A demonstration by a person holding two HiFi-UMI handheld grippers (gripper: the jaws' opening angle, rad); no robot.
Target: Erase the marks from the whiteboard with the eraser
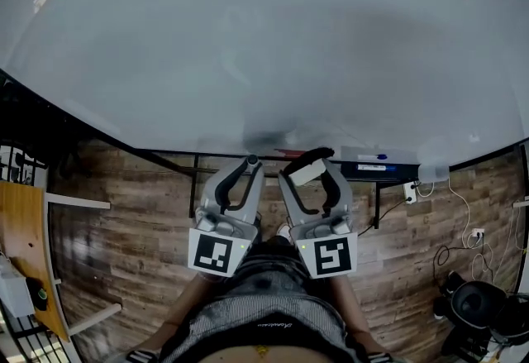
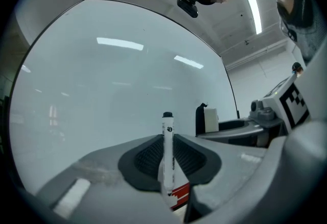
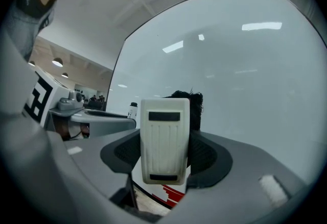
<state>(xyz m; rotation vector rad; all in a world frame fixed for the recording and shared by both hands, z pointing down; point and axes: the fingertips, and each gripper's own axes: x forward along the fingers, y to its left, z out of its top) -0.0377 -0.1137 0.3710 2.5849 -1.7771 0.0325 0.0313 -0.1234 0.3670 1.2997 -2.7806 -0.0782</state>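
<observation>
Left gripper [image 1: 251, 162]: jaws clamped on an upright marker [image 2: 167, 141], before the whiteboard [image 1: 248, 39].
Right gripper [image 1: 319, 158]: jaws clamped on the eraser [image 3: 164, 139], near the whiteboard's lower edge.

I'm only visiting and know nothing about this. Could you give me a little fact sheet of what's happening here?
Setting: person standing at a whiteboard
Left gripper: shut on a marker, which sticks out past the jaws
Right gripper: shut on an eraser
Board surface: no writing visible; faint grey smudge near the bottom edge
Eraser touching board: cannot tell
</observation>
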